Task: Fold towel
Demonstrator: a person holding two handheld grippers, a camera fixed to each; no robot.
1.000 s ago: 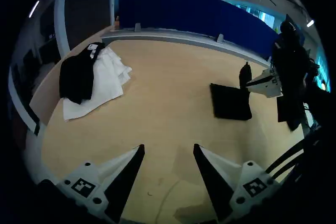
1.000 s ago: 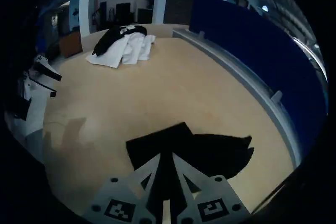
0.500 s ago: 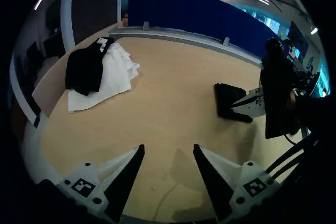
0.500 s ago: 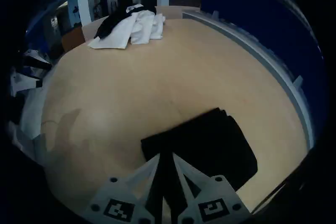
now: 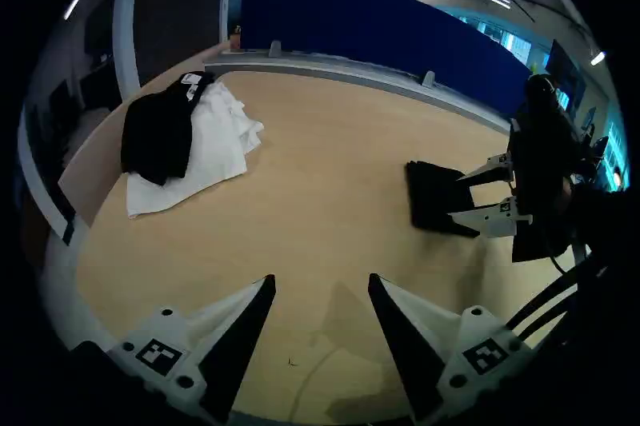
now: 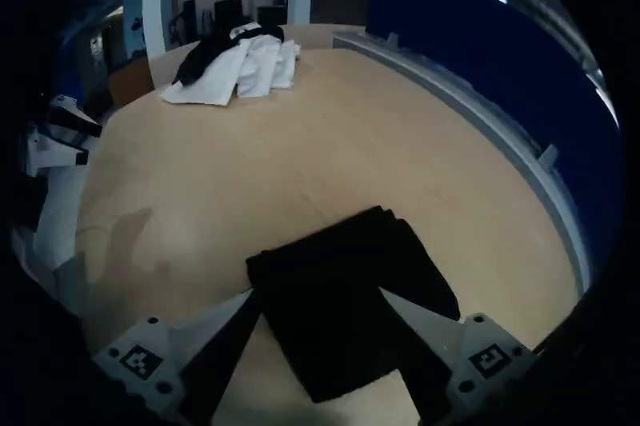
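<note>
The black towel (image 6: 352, 314) lies folded flat on the wooden table (image 6: 264, 162). The right tongs (image 6: 319, 292) are wide open, one finger on each side of the towel, gripping nothing. The left tongs (image 5: 320, 277) are wide open too, holding nothing. A heap of black and white cloths (image 5: 188, 138) sits far off.

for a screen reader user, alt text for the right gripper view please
A folded black towel lies on the pale wooden table, seen between the open jaws of the right gripper. A heap of white and black cloth sits at the far end.
</note>
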